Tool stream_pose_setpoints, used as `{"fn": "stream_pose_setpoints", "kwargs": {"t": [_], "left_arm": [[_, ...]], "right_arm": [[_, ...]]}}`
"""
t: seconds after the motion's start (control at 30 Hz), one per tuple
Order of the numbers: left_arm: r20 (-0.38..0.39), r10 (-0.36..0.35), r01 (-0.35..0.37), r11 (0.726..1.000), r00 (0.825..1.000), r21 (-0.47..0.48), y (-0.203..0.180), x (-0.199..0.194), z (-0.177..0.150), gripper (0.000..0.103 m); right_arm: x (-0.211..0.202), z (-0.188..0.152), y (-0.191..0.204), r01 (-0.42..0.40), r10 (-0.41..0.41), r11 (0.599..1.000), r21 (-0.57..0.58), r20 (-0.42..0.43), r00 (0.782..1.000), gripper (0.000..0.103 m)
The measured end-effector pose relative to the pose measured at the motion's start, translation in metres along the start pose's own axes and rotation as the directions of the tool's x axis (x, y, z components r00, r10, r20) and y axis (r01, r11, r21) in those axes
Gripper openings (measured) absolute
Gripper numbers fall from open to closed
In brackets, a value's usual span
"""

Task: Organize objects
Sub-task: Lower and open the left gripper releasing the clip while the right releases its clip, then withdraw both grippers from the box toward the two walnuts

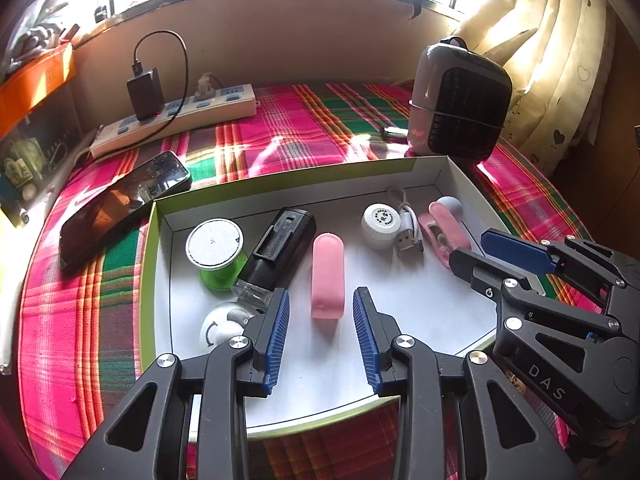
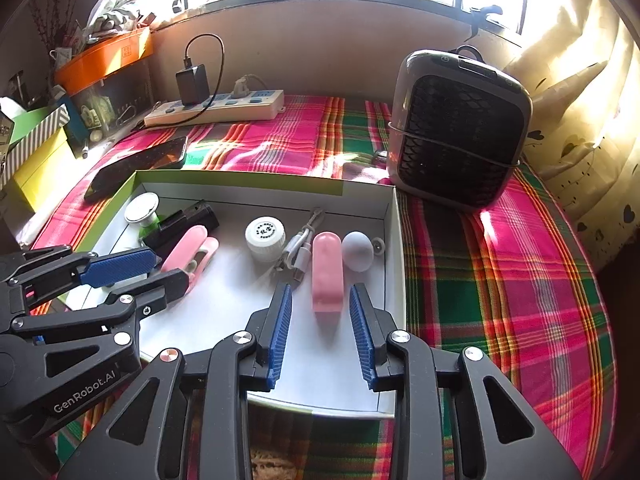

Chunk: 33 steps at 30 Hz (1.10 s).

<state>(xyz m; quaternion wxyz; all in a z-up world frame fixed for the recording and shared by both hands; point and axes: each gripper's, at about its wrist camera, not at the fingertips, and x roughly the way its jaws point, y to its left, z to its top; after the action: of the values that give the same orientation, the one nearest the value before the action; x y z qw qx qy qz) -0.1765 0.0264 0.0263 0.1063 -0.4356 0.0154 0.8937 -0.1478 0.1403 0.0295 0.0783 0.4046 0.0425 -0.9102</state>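
- Two grippers hover over a shallow white box (image 1: 430, 168) w/ green rim, on a plaid-covered desk (image 1: 280, 128).
- Left gripper (image 1: 322, 336): jaws partly open, pink capsule-shaped piece (image 1: 329, 276) lying between them, pads not touching it.
- Right gripper (image 2: 321, 332): jaws partly open, 2nd pink piece (image 2: 327, 272) between pads, untouched, near box's right wall.
- Also in box: white cap (image 2: 265, 237), USB cable (image 2: 298, 252), green spool (image 1: 216, 254).
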Motion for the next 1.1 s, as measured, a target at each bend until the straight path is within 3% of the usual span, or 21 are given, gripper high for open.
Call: {"fn": "stream_pose_setpoints", "kwargs": {"t": [0.17, 1.1], "left_arm": [[0.018, -0.003, 0.003, 1.000, 1.000, -0.004, -0.001, -0.012, -0.008, 0.032], [0.088, 0.011, -0.010, 1.000, 0.996, -0.016, -0.008, -0.056, -0.045, 0.032]], "right_arm": [[-0.013, -0.006, 0.001, -0.014, 0.014, 1.000, 0.014, 0.022, 1.000, 0.036], [-0.058, -0.043, -0.001, -0.047, 0.044, 0.998, 0.039, 0.088, 0.995, 0.037]]}}
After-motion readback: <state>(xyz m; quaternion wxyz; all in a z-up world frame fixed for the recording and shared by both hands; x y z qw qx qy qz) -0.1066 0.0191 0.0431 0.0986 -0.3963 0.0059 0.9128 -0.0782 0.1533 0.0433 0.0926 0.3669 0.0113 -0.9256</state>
